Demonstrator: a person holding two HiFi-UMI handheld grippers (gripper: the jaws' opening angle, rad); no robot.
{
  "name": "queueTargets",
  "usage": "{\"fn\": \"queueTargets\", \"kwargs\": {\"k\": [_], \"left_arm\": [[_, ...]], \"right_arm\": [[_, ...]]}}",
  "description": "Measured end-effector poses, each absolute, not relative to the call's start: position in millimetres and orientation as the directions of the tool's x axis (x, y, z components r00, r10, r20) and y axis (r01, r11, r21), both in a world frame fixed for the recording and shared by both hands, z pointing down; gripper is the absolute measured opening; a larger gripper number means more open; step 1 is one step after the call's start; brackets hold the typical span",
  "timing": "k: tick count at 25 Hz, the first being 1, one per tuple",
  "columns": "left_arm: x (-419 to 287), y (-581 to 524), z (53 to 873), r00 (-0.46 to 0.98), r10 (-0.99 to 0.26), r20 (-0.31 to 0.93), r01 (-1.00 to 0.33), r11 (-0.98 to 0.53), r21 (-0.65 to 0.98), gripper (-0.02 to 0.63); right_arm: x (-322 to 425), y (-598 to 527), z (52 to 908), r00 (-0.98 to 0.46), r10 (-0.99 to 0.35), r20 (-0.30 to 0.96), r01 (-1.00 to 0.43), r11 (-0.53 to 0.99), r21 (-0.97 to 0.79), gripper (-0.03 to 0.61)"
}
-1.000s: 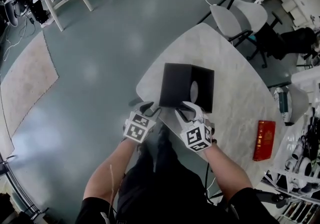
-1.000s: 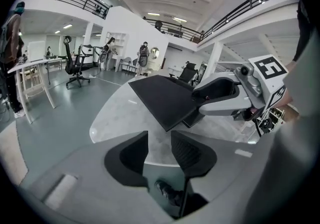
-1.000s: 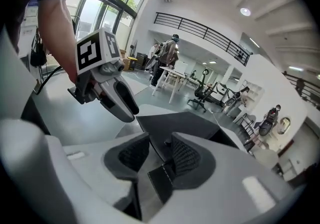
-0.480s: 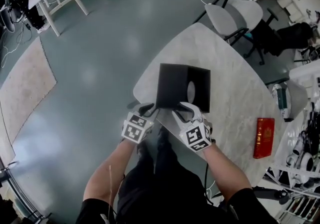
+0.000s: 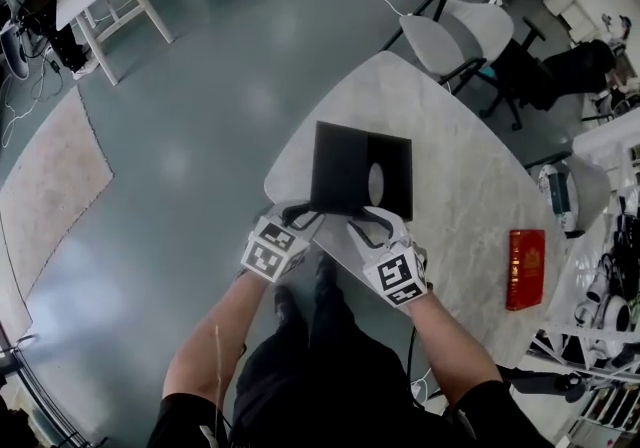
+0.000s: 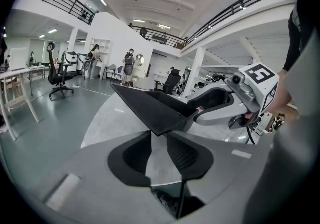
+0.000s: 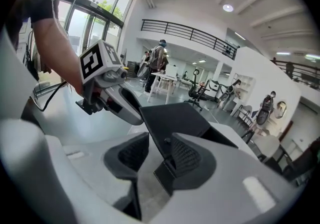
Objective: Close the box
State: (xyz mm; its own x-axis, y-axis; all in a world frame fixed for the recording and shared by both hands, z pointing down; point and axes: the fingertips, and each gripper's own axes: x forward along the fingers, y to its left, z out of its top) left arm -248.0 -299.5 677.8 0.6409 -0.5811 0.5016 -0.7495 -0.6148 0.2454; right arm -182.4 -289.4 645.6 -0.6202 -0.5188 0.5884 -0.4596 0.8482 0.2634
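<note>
A black box (image 5: 392, 176) stands open on the marble table (image 5: 450, 126). Its lid (image 5: 340, 168) is swung out to the left. My left gripper (image 5: 299, 212) is at the lid's near corner. In the left gripper view that corner of the lid (image 6: 150, 110) sits between the tips of the left gripper (image 6: 159, 139), which are closed in on it. My right gripper (image 5: 371, 223) is at the box's near edge. In the right gripper view a black panel (image 7: 175, 120) passes between the jaws of the right gripper (image 7: 159, 155). It lies against the right finger (image 7: 186, 157), with a gap on the left.
A red book-like object (image 5: 526, 268) lies on the table at the right. A grey chair (image 5: 450, 36) stands at the table's far side. Shelving and gear crowd the right edge, and open floor lies to the left.
The left gripper's fingers have narrowed onto the lid's near corner. Both grippers stay at the box's near edge, and the box has barely moved.
</note>
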Motion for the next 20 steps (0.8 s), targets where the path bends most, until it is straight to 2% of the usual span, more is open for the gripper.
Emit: {"fn": "queueTargets", "kwargs": {"k": [11, 13, 20], "left_arm": [[-240, -293, 645, 0.668, -0.538, 0.514, -0.698, -0.692, 0.184, 0.132], [-235, -290, 640, 0.683, -0.516, 0.516, -0.680, -0.708, 0.191, 0.175], [-218, -299, 613, 0.681, -0.555, 0.478, -0.708, -0.667, 0.233, 0.169]], "right_arm": [[-105, -277, 597, -0.514, -0.688, 0.512, -0.757, 0.645, 0.106, 0.144], [-95, -273, 590, -0.507, -0.703, 0.499, -0.780, 0.620, 0.082, 0.144], [-65, -271, 565, -0.505, -0.729, 0.463, -0.805, 0.591, 0.053, 0.140]]}}
